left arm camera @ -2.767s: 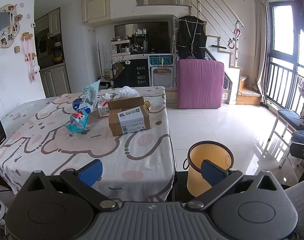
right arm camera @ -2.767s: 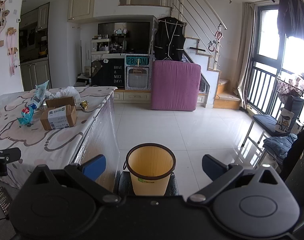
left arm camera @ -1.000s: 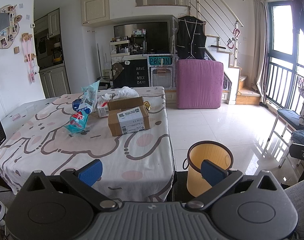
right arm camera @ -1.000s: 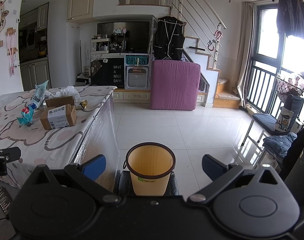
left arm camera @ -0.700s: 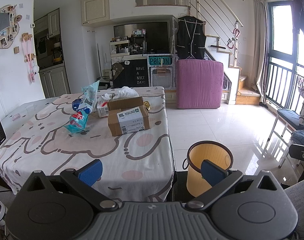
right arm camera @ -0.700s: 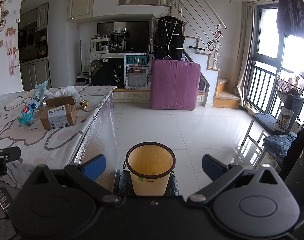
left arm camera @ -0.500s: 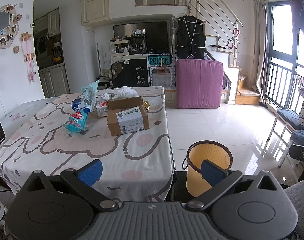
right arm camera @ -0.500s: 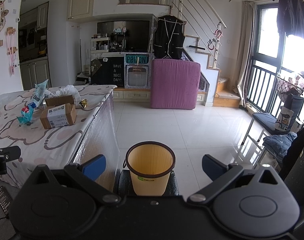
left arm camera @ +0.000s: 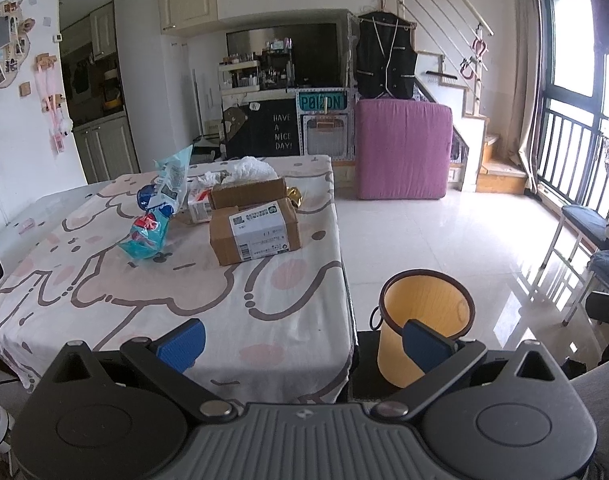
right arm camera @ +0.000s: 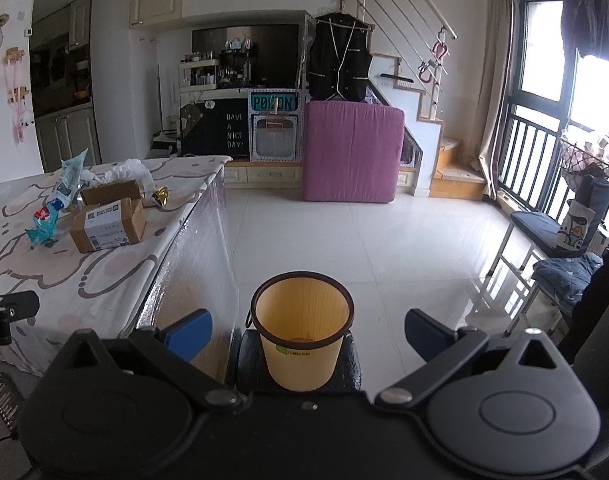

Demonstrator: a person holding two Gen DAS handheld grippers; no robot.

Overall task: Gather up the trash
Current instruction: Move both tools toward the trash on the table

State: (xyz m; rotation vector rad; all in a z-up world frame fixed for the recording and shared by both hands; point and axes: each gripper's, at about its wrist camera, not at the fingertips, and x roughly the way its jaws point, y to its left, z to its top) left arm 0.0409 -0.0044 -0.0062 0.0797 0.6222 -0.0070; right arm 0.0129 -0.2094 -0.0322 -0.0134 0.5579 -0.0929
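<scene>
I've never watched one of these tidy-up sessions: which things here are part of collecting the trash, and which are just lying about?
Part of the job:
- cardboard boxes
- blue snack wrappers
- crumpled white plastic bag
- gold foil scrap
- yellow bin

Just lying about:
- pink mattress
- black vest
- chair

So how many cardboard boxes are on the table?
2. The sealed box sits nearest the table's edge; the open box is right behind it. Bags and wrappers could hide more.
</scene>
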